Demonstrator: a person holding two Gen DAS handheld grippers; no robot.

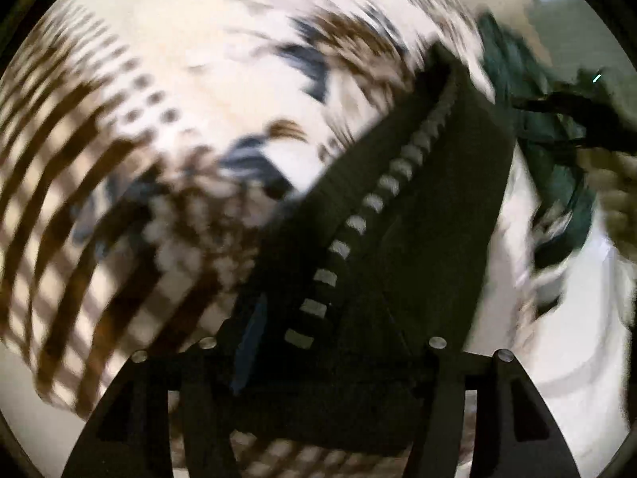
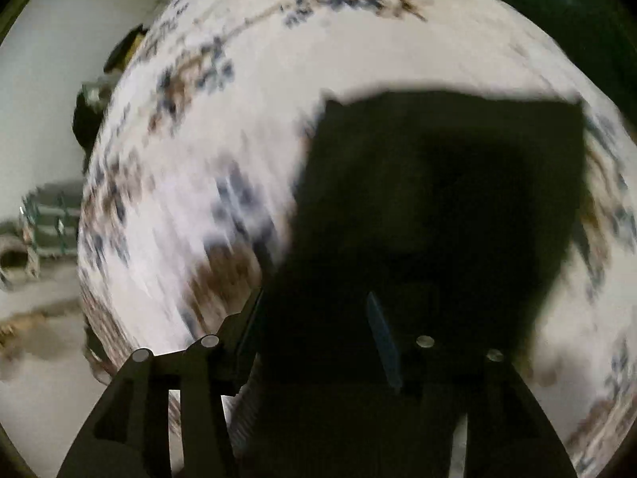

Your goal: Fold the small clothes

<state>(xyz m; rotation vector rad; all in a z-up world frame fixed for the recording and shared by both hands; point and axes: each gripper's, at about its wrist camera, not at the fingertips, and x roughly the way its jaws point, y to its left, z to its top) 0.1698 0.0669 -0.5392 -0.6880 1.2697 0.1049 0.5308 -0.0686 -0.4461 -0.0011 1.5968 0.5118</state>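
The left gripper (image 1: 318, 342) points steeply down with a dark olive-green fabric garment with a row of pale stitched bars (image 1: 418, 215) lying between its black fingers (image 1: 247, 342). The jaws stand partly apart, but the blur hides whether the pads press on the cloth, so I cannot tell if it holds the garment or has let go. Beyond the fingers the garment runs up and away to the right as a long dark band over a cream bedcover printed with brown stripes and blue-brown flowers (image 1: 191, 59). At the far right of this view lies a crumpled dark teal cloth (image 1: 557, 183), apart from the green piece.

The right gripper (image 2: 314, 342) also points down, and the same dark garment (image 2: 438, 199) fills the space between and ahead of its fingers. Here it shows a broad, roughly square shape with straight top and side edges, spread flat on the flowered cover. Its jaws are likewise partly apart; whether they grip is unclear in the dark, blurred frame.

Judging from the flat, squared outline, the garment seems laid down with at least one fold made or just being set. Further folds, smoothing, and the teal cloth look to be left.
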